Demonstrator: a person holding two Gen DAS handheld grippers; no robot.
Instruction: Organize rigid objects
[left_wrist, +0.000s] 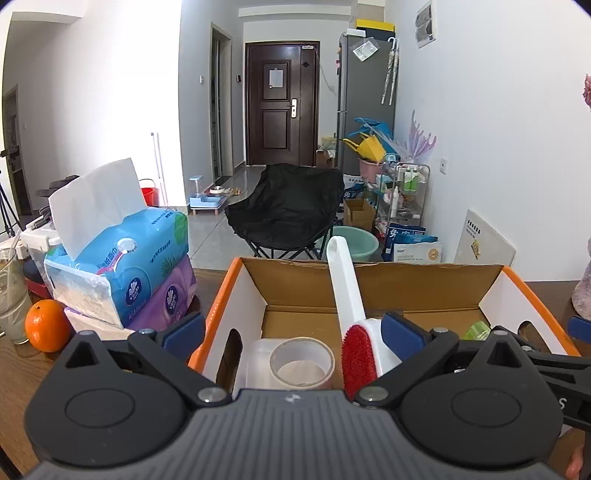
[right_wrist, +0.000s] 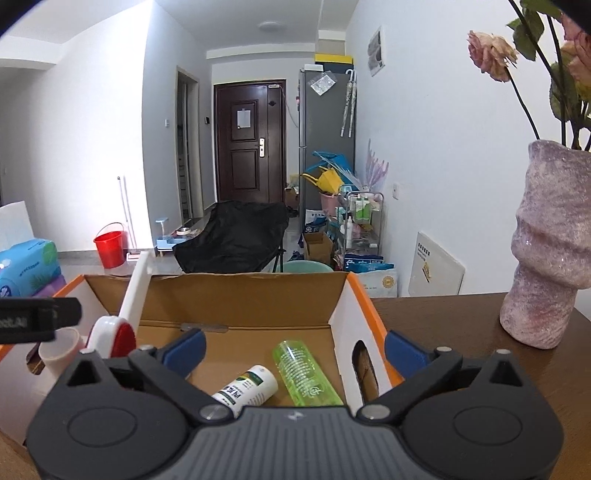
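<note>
left gripper (left_wrist: 293, 332) wide open, blue pads spread apart, nothing held; left pad just outside the left wall of the cardboard box (left_wrist: 236, 291), right pad inside it, just beside the red-and-white lint brush (left_wrist: 356, 343). brush leaning upright, white handle rising past the back flap, red head down near the box floor. clear tape roll (left_wrist: 302, 362) lying on a translucent plastic container (left_wrist: 258, 360) directly between the spread fingers, below them, untouched. green bottle (left_wrist: 476, 329) partly visible at the right inside the box

right gripper (right_wrist: 293, 349) likewise wide open and empty, left pad over the box interior, right pad outside the right wall with its cut-out handle hole. green bottle (right_wrist: 306, 373) lying on its side on the box floor, white medicine bottle (right_wrist: 247, 387) lying just beside it to the left, both beneath the open jaws, neither touched

further out on the wooden counter (right_wrist: 461, 325): stacked tissue packs (left_wrist: 122, 266) left of the box with an orange (left_wrist: 47, 325) beside them; speckled pink vase (right_wrist: 550, 251) with dried flowers well to the right of the box. black folding chair (left_wrist: 288, 206) on the floor beyond, dark door at the far end
</note>
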